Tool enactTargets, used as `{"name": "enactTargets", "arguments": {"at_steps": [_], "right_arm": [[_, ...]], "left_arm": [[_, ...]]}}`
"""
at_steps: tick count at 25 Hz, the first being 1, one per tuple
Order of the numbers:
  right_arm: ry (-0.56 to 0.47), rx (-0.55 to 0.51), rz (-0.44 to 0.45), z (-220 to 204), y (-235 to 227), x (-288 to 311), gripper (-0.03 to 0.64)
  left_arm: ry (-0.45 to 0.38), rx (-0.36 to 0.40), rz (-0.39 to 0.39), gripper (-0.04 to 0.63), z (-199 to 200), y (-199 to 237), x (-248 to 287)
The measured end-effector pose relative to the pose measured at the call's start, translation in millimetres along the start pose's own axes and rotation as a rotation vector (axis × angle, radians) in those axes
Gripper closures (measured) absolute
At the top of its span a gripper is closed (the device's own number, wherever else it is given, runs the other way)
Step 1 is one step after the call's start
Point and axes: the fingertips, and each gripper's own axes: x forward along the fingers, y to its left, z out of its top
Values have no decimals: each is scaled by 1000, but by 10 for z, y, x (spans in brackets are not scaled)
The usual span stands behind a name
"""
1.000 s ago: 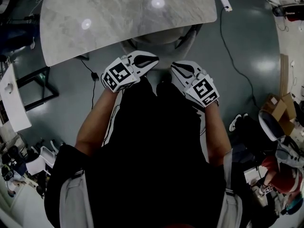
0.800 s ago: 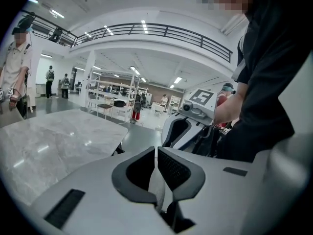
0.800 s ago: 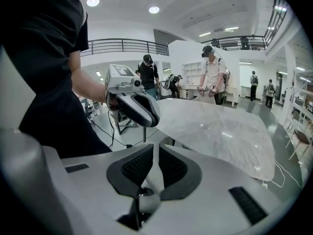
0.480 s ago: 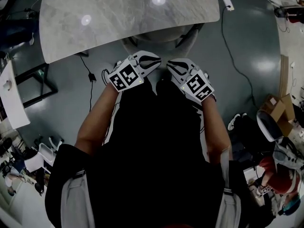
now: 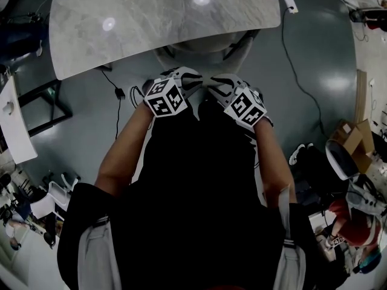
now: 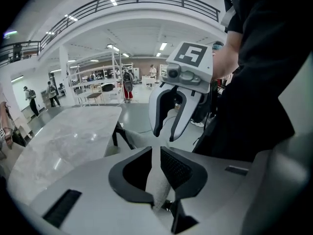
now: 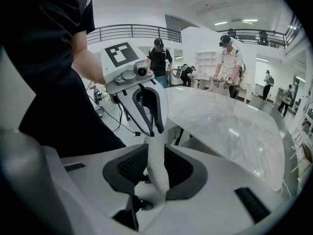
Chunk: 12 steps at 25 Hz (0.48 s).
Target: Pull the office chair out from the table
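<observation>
The white office chair (image 5: pixel 199 56) is tucked under the grey marble table (image 5: pixel 151 23), straight ahead of the person. Both grippers sit side by side on the top edge of its backrest. The left gripper (image 5: pixel 192 82) straddles that thin white edge (image 6: pixel 159 185); its jaws are opening, and the edge lies in the narrow gap between them. In the same way, the right gripper (image 5: pixel 216 83) has the edge (image 7: pixel 157 173) between its opening jaws. Each gripper view looks across at the other gripper: the right gripper (image 6: pixel 164 136), the left gripper (image 7: pixel 154 131).
A black cable and a power strip (image 5: pixel 286 2) lie on the floor at the right. A black metal frame (image 5: pixel 42 110) stands at the left, with cardboard boxes (image 5: pixel 357 135) and another white chair (image 5: pixel 341 159) at the right. People (image 7: pixel 227 62) stand beyond the table.
Both grippers have moved inward toward each other and sunk onto the chair's backrest. Their marker cubes have rolled, the left one more.
</observation>
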Motion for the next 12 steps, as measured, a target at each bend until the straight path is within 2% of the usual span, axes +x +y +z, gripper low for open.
{"name": "enactTargets", "arguments": {"at_steps": [6,12], "right_arm": [[30,-15,22,-64,52,69,493],[66,-52,49,-103,91,134,468]], "left_arm": [[42,11,-20,508,-95,-62,71],[82,24,-3,460,-174,-62,130]]}}
